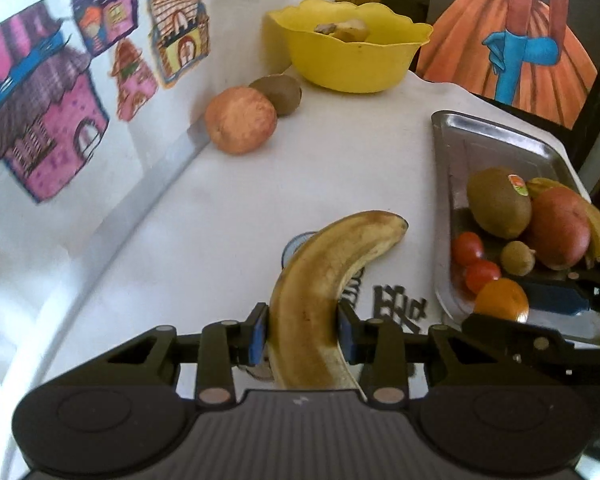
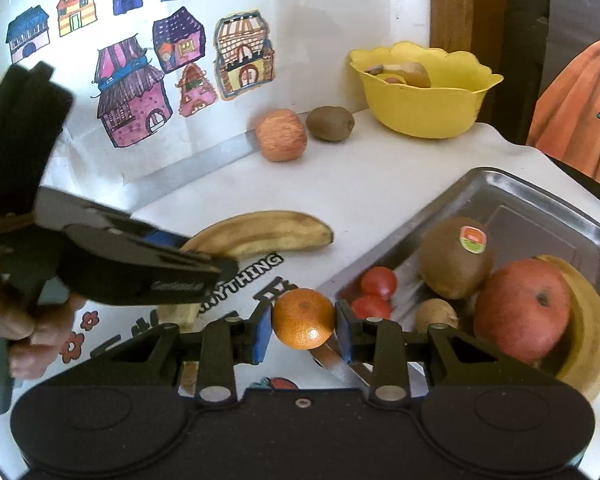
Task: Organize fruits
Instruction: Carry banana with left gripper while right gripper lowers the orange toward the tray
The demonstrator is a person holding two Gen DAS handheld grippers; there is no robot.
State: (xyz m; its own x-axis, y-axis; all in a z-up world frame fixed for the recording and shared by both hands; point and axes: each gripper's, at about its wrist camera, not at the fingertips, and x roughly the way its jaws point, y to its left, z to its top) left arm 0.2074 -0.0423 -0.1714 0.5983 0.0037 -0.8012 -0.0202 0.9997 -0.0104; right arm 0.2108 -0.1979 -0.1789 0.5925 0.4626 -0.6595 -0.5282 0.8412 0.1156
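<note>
Left gripper [image 1: 303, 330] pinches the banana [image 1: 332, 280] near its stalk end, right gripper [image 2: 303, 330] clamps the orange [image 2: 303, 319]; tray [image 2: 540, 196] at two o'clock; long banana may swing, slip.

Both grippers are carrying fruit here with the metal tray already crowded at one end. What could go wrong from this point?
1. The left gripper holds the banana near its stem end, so the long free end could swing or slip out.
2. The orange is round and pinched only at its sides by the right gripper; it might roll free.
3. The tray fruit is piled at its near end; a drop there could knock the tomatoes loose.
</note>
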